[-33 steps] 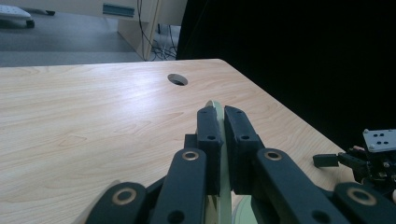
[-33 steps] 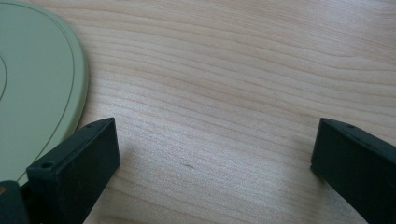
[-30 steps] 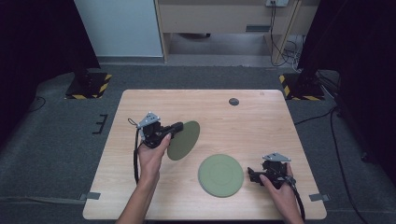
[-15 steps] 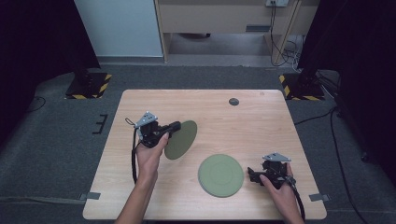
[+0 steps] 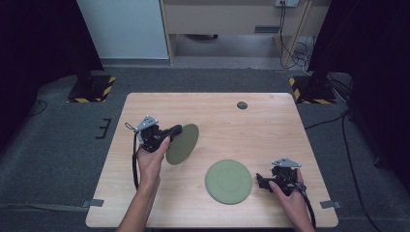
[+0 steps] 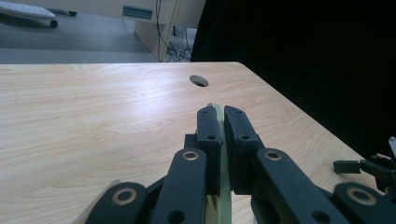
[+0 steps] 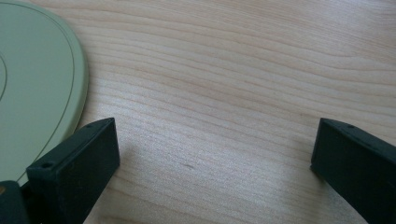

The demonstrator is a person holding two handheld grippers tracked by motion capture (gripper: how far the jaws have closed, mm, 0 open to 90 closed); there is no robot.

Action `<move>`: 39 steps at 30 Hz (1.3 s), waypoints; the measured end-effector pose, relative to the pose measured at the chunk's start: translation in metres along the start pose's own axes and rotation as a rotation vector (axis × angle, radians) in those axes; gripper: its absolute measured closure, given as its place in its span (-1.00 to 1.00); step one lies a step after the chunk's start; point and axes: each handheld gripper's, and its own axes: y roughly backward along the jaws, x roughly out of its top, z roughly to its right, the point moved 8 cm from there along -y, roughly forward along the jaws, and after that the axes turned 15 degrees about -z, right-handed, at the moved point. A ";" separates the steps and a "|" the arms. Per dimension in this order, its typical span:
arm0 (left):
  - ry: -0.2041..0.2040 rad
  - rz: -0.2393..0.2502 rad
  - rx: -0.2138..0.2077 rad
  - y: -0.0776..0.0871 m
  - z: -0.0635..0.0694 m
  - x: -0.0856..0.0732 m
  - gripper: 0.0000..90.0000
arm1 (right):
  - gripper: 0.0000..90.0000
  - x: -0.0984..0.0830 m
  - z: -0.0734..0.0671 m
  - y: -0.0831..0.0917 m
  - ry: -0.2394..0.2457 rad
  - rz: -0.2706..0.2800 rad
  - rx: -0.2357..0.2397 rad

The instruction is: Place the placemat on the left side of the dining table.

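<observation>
The left claw [image 5: 175, 131] pinches the rim of a thin, round green plastic plate [image 5: 183, 144], tilted above the wooden desk [image 5: 270, 130]. It looks light, stiff and slippery, so grip the edge firmly. The right claw [image 7: 212, 154] gapes wide.

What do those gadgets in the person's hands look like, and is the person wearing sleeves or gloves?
Each hand grips a black tool: the left gripper and the right gripper. Both carry a grey three-cornered plate on top and trail a black cable along the forearm. The jaws are flat black blocks on black link arms with brass-coloured pivot rings. The forearms are bare, with no sleeves and no gloves.
</observation>
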 end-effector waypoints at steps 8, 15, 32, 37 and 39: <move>0.015 0.006 0.017 0.005 -0.010 0.000 0.90 | -0.97 0.000 0.000 0.000 0.000 0.000 0.000; 0.040 0.030 0.028 0.014 -0.021 0.001 0.90 | -0.97 0.000 0.000 0.000 0.000 0.000 0.000; 0.059 0.043 0.069 0.025 -0.040 0.000 0.90 | -0.97 0.000 0.000 0.000 0.000 0.000 0.000; 0.074 0.049 0.073 0.029 -0.047 -0.001 0.90 | -0.97 0.000 0.000 0.000 0.000 0.000 0.000; 0.080 0.050 0.075 0.030 -0.050 -0.001 0.90 | -0.97 0.000 0.000 0.000 0.000 -0.001 0.000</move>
